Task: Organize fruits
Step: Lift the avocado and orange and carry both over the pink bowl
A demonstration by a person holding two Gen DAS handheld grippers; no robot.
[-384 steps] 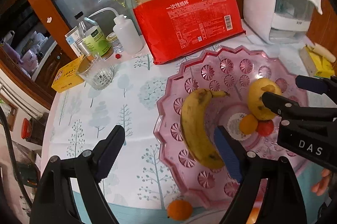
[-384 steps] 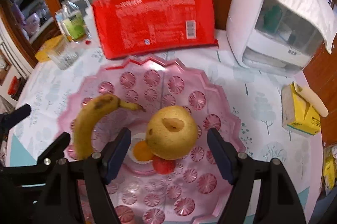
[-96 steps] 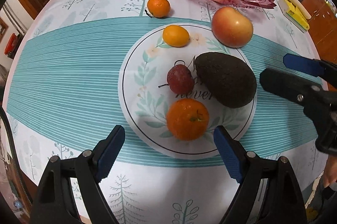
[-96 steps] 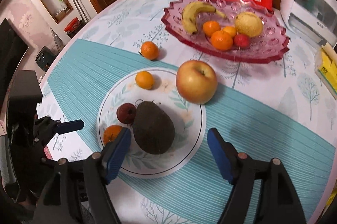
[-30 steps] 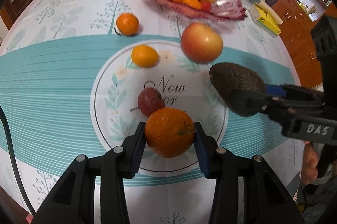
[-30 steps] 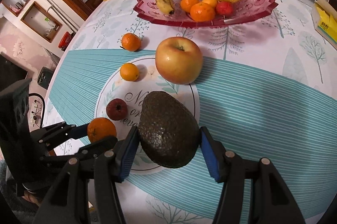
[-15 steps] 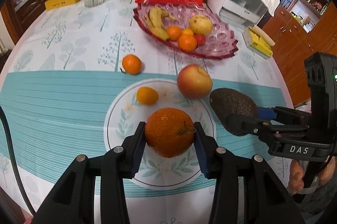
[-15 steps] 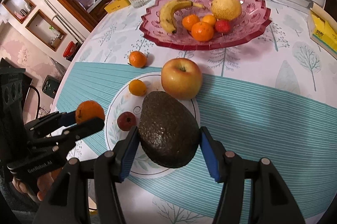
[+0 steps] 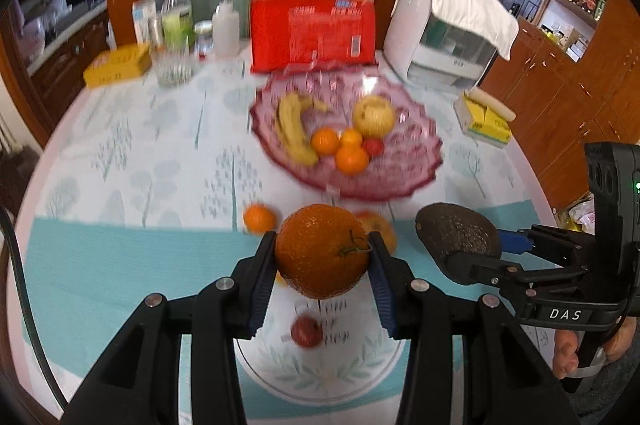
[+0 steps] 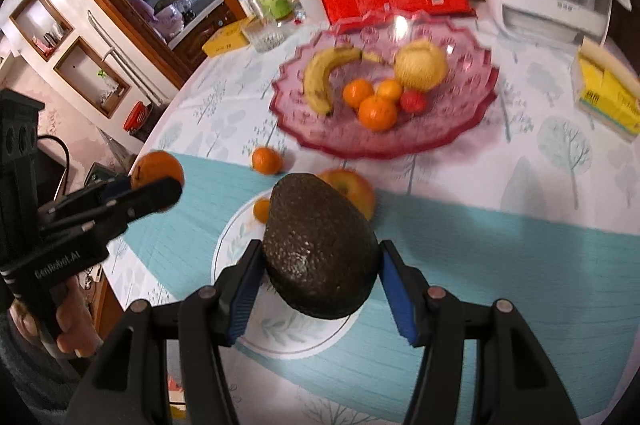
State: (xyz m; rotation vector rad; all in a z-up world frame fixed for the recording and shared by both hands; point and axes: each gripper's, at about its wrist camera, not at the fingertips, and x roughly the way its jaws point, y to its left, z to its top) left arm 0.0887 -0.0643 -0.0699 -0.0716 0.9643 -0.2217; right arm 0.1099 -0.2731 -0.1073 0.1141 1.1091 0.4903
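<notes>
My left gripper [image 9: 322, 257] is shut on a large orange [image 9: 321, 250], held above the white plate [image 9: 320, 377]. My right gripper [image 10: 320, 265] is shut on a dark avocado [image 10: 320, 245], also lifted over the plate [image 10: 276, 341]. Each gripper shows in the other's view: the right one with the avocado [image 9: 456, 235] at the right, the left one with the orange [image 10: 157, 167] at the left. On the plate lie a small red fruit [image 9: 306, 331] and a small orange [image 10: 262, 210]. An apple [image 10: 352, 187] sits at the plate's far edge. A loose tangerine [image 10: 267, 159] lies on the cloth.
Further back stands a pink glass fruit dish [image 9: 400, 185] with a banana [image 9: 294, 129], a pear [image 9: 374, 116] and several small oranges. Behind it are a red package [image 9: 312, 31], a white appliance [image 9: 448, 37], bottles, a glass [image 9: 173, 67] and yellow boxes.
Both grippers have risen with their fruit, the left more. The view now tilts up toward the pink dish and back wall; the plate has dropped low in both frames.
</notes>
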